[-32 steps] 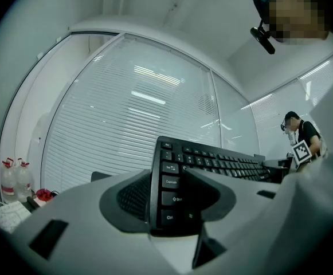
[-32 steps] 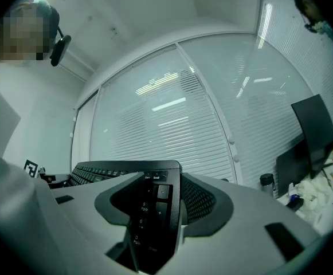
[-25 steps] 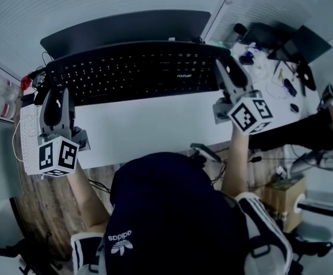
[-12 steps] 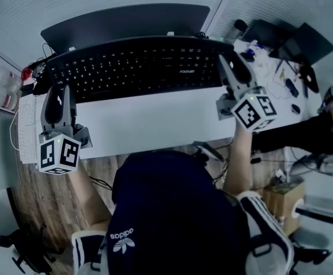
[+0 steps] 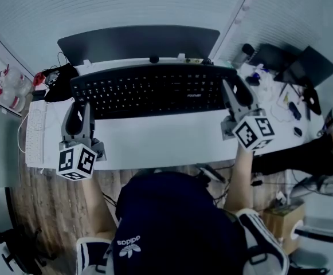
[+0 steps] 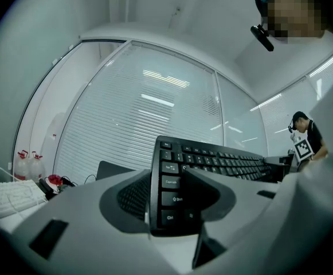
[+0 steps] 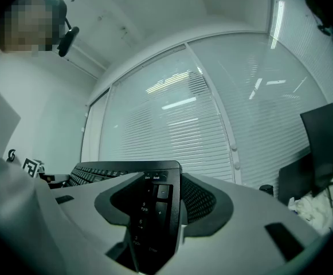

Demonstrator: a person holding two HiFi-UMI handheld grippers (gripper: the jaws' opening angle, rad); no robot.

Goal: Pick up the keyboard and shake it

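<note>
A long black keyboard point(image 5: 152, 88) is held up off the white desk point(image 5: 155, 139), in front of a dark monitor point(image 5: 137, 41). My left gripper point(image 5: 77, 105) is shut on the keyboard's left end; in the left gripper view that end of the keyboard point(image 6: 172, 196) stands pinched between the jaws, keys facing me. At the other end my right gripper point(image 5: 230, 90) is shut on the number-pad side, and the right gripper view has the keyboard point(image 7: 155, 211) edge-on between its jaws. Both marker cubes point(image 5: 76, 161) point(image 5: 253, 132) sit near the desk's front edge.
A white keyboard point(image 5: 34, 135) lies at the desk's left edge, with red-capped bottles point(image 5: 14, 87) and a dark bundle of cables point(image 5: 60, 79) behind it. A cluttered neighbouring desk point(image 5: 283, 79) lies to the right. A cardboard box point(image 5: 283, 208) stands on the floor.
The keyboard, held at both ends by the grippers, has shifted down and nearer in the head view, with its left end moved toward the right. Both grips stayed shut.
</note>
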